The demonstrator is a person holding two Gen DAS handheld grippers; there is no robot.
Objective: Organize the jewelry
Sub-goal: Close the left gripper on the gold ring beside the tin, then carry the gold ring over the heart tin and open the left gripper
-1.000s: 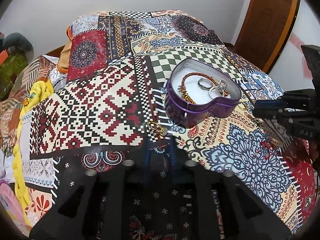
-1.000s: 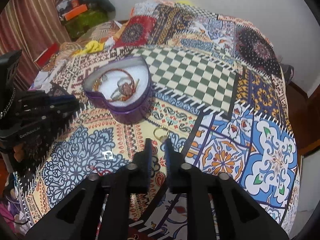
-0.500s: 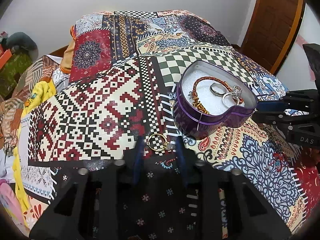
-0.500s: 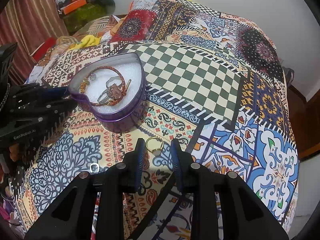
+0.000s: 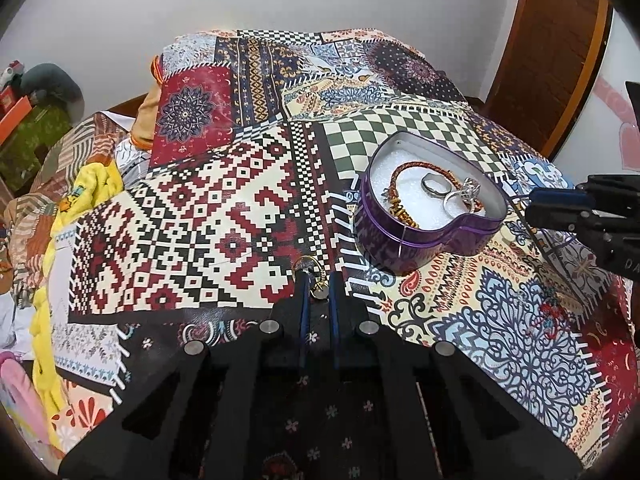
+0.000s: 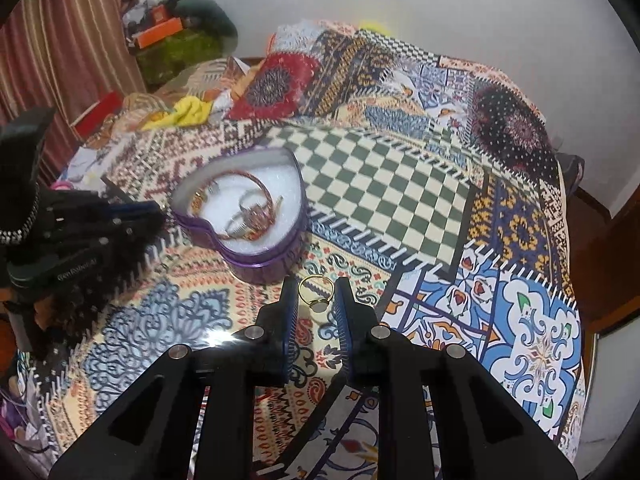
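Note:
A purple heart-shaped tin (image 5: 404, 246) (image 6: 264, 266) sits on the patterned bedspread. It holds an orange braided bracelet (image 5: 400, 168) and silver rings (image 5: 434, 184). A gold ring (image 5: 314, 280) lies on the cloth between the tips of my left gripper (image 5: 318, 280), whose jaws stand close around it. Another gold ring (image 6: 316, 290) lies between the fingers of my right gripper (image 6: 316, 290), which is open around it, just in front of the tin. Each gripper shows in the other's view, the right (image 5: 560, 208) and the left (image 6: 132, 216).
The patchwork bedspread (image 5: 200, 220) covers the bed. Yellow cloth (image 5: 92, 184) and other clothes lie at the left edge. A wooden door (image 5: 560, 52) stands at the back right. A striped curtain (image 6: 60, 40) and clutter are on the far left.
My left gripper has moved forward and narrowed around its gold ring. My right gripper has opened and moved forward so its gold ring lies between the fingers.

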